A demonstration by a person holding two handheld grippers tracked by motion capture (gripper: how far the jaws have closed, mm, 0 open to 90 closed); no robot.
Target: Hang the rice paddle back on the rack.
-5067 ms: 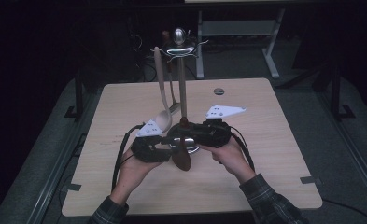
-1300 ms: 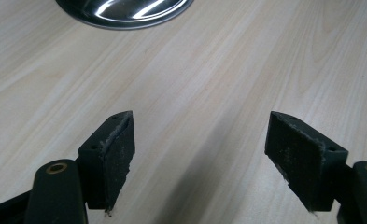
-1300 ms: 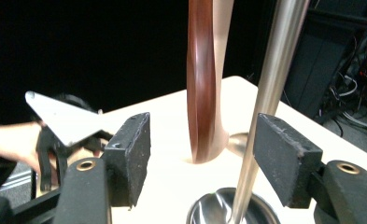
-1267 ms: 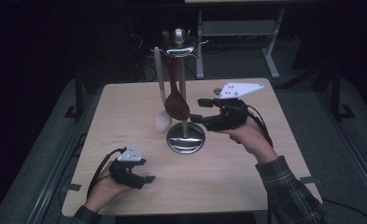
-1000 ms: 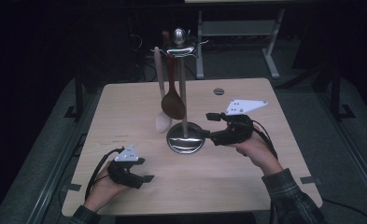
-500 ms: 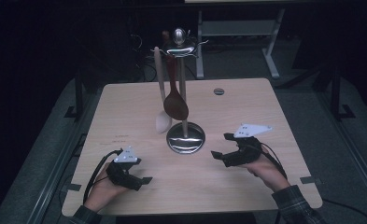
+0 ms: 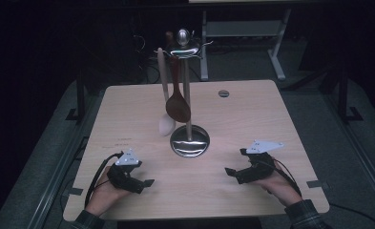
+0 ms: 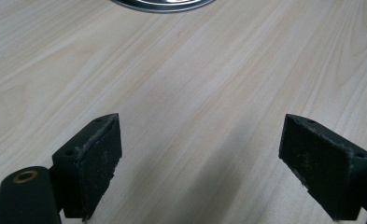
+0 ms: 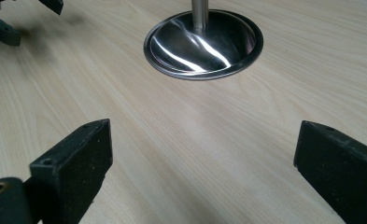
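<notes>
A metal utensil stand (image 7: 190, 140) rises from the middle of the wooden table (image 7: 252, 119). A dark brown spoon (image 7: 177, 107) and a pale wooden spoon (image 7: 166, 125) hang from its top hooks. My left gripper (image 7: 144, 185) rests low at the near left, and my right gripper (image 7: 235, 161) at the near right, both pointing toward the stand. Both have just been opening their jaws, which now stand wide with only bare wood between them (image 8: 200, 158) (image 9: 204, 163). The stand's shiny base (image 9: 203, 44) lies just ahead of the right jaws.
A small round grey grommet (image 7: 223, 93) sits in the tabletop behind the stand. Tape marks (image 7: 316, 183) stick to the near table edges. Metal frame legs (image 7: 276, 62) and dark floor surround the table.
The right hand dropped from beside the stand to the near right of the table with its jaws widening. The left gripper stayed put at the near left. Both spoons keep hanging on the stand.
</notes>
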